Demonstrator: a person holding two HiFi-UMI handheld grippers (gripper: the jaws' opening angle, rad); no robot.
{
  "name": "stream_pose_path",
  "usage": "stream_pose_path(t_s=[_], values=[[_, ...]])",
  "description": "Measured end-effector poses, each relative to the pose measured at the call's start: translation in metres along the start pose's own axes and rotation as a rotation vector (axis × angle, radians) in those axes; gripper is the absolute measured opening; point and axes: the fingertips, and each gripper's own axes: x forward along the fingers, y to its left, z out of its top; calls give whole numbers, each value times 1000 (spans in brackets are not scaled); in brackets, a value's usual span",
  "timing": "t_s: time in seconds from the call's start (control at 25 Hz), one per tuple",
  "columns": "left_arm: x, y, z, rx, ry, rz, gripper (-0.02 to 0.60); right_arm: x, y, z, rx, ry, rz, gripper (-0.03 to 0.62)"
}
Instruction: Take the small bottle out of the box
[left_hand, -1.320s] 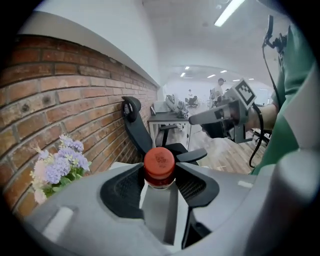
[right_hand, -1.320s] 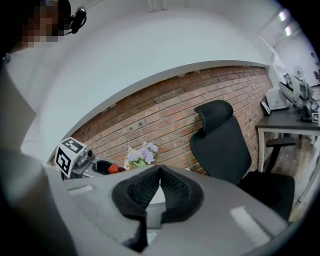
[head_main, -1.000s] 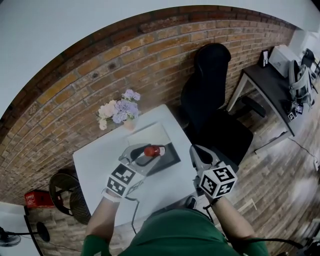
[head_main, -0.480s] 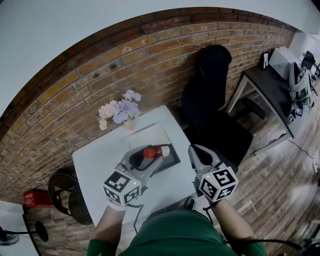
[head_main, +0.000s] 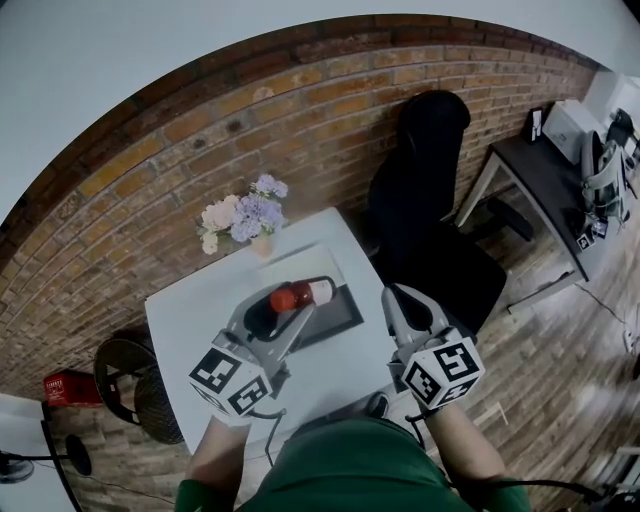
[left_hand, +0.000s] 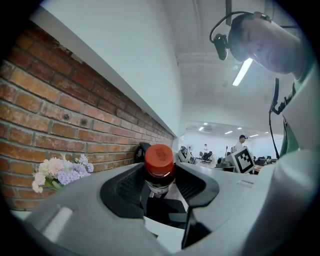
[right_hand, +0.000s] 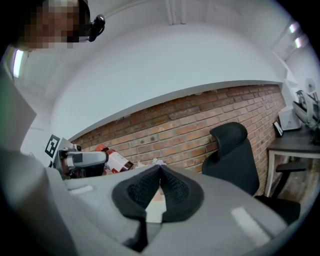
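Over the box (head_main: 340, 312) | small bottle (left_hand: 159, 165) clamped tight between left gripper (head_main: 282, 306) jaws | right gripper (right_hand: 159, 169) jaws pressed together.

Brick wall (head_main: 200, 130), wood floor (head_main: 560, 330), black office chair (head_main: 430, 140), dark desk (head_main: 530, 165), white table (head_main: 190, 320)

Bright even light, sharp, fisheye-curved edges.

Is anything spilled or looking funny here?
Nothing spilled or broken. The small red-capped bottle is tipped sideways only because the left gripper holds it in its jaws over the dark box on the white table.
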Motion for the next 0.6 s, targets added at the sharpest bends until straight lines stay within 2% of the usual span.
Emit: stream_pose_path(t_s=[0.6], values=[[-29,13,-12,-107,-23,27,201,3,7,-14,27,20,-15,3]])
